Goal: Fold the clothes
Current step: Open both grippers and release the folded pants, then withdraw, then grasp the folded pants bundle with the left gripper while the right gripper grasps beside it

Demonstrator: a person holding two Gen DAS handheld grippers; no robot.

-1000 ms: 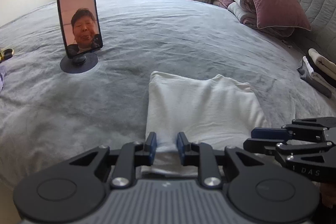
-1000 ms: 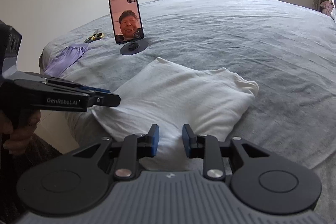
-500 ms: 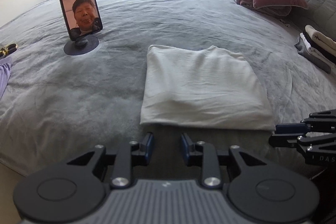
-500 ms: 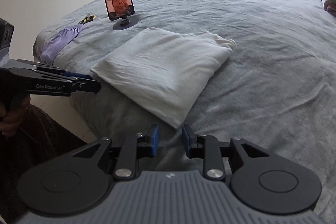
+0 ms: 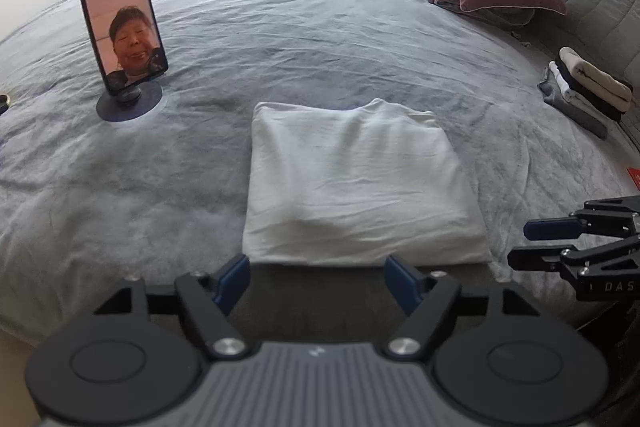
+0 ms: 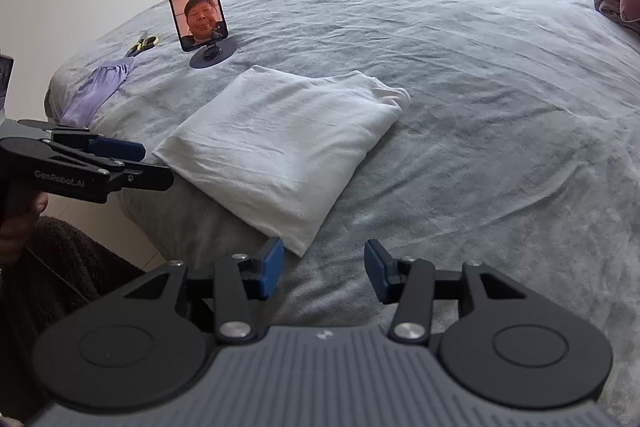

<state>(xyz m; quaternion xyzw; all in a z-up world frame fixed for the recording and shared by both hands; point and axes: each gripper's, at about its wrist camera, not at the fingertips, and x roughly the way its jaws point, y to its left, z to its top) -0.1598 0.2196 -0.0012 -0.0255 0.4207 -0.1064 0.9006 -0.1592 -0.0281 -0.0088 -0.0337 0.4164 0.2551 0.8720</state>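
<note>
Folded garment (image 5: 356, 183) on bed (image 5: 280, 27), right of phone (image 5: 120, 15)

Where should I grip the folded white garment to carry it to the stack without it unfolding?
Probably the near edge of the folded white garment, one gripper at each near corner, coming in low from the bed's edge. That thick edge faces both grippers, and the open jaws hold nothing.

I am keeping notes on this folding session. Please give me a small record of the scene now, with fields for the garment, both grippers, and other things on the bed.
garment: white folded garment, flat near the bed's front edge
left gripper: opening, nothing between its fingers, just short of the garment
right gripper: opening, empty, by the garment's near corner
surface: grey bedspread
phone: upright on a round stand, screen lit
folded stack: by the headboard
purple cloth: at the bed's left edge
</note>
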